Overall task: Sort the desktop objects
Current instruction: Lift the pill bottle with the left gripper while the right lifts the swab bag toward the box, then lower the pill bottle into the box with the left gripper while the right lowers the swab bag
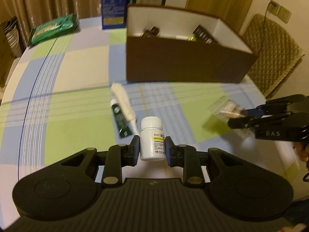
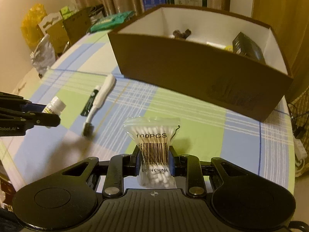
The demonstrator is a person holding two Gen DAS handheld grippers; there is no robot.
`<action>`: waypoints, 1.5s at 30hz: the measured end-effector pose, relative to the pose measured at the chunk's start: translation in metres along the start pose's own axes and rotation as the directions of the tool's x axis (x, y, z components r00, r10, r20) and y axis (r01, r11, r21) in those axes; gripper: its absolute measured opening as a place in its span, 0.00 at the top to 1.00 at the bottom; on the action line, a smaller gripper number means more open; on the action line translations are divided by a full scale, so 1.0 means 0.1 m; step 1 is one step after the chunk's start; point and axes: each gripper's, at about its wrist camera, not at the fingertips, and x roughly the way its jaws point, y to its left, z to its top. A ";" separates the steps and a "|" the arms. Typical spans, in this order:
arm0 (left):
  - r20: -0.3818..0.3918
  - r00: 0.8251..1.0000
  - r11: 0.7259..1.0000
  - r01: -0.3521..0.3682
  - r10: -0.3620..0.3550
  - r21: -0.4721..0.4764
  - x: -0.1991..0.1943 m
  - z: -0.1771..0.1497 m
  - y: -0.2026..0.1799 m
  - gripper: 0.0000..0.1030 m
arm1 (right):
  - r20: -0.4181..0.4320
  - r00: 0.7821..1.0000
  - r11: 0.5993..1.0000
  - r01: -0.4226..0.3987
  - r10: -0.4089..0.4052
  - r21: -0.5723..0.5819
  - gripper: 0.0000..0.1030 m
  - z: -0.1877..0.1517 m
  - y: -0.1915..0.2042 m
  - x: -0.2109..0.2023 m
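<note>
My left gripper (image 1: pixel 152 147) is shut on a white pill bottle (image 1: pixel 151 138), held upright above the checked tablecloth. My right gripper (image 2: pixel 154 159) is shut on a clear bag of cotton swabs (image 2: pixel 152 135), pinched at its barcode. From the left wrist view, the right gripper (image 1: pixel 234 120) sits at the far right with the bag (image 1: pixel 225 108). The right wrist view shows the left gripper (image 2: pixel 55 118) and the bottle (image 2: pixel 55 105) at the left edge. A brown open box (image 1: pixel 183 65) (image 2: pixel 193 71) with a white inside stands behind both. It holds a few dark items.
A white toothbrush (image 1: pixel 124 101) (image 2: pixel 100 98) and a dark green tube (image 1: pixel 120 118) (image 2: pixel 90 100) lie side by side on the tablecloth (image 1: pixel 77 100). A green packet (image 1: pixel 54 28) and upright boxes (image 1: pixel 114 3) stand at the back. A quilted chair (image 1: pixel 270 52) is at the right.
</note>
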 end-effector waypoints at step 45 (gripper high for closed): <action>0.145 0.982 0.989 0.102 -0.117 0.110 0.79 1.93 -0.42 0.78 | 0.242 0.966 0.995 0.082 -0.093 0.056 0.76 1.62 -0.76 -0.08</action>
